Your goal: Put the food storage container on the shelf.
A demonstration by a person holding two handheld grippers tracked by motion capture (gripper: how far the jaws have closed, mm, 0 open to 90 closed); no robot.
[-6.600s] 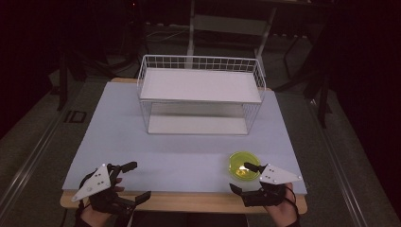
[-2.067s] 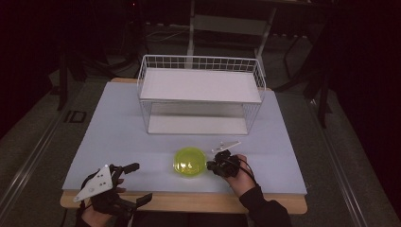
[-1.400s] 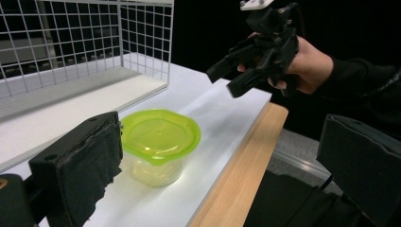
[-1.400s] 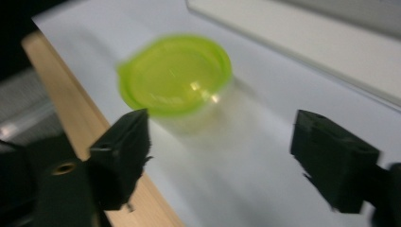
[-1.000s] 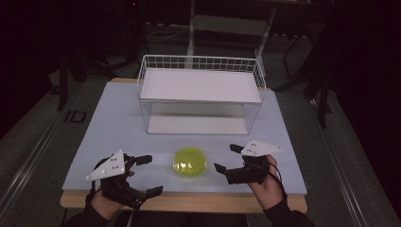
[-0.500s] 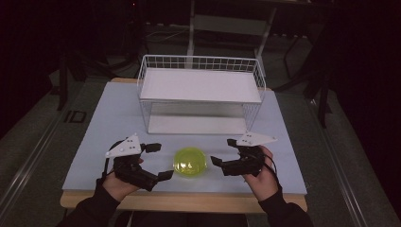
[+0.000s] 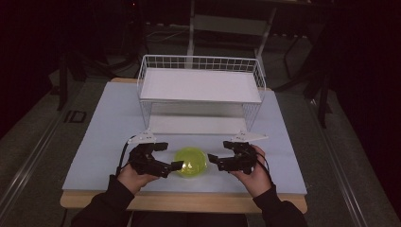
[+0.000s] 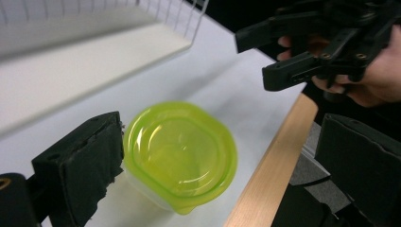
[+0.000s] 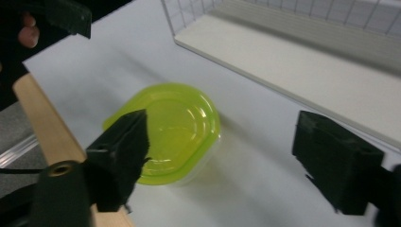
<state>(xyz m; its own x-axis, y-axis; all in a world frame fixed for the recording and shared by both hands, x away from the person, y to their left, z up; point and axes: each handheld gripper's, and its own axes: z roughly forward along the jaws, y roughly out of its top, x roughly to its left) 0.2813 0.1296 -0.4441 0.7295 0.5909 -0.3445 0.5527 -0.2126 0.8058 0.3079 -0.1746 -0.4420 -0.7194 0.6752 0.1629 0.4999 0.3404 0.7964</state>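
A yellow-green lidded container point(image 7: 190, 161) sits on the desk point(image 7: 104, 127) close to its near edge, about midway between the left and right edges, in front of the white wire rack point(image 7: 200, 90) that stands toward the far edge. The left gripper point(image 7: 166, 156) is just beside the container on its left, its jaws spread apart; in the left gripper view one jaw is at the lid's rim, though contact cannot be told. The right gripper point(image 7: 220, 152) is on the container's right, near it but apart, with its jaws also spread wide. Each gripper is held by a hand reaching in over the desk's wooden near edge.
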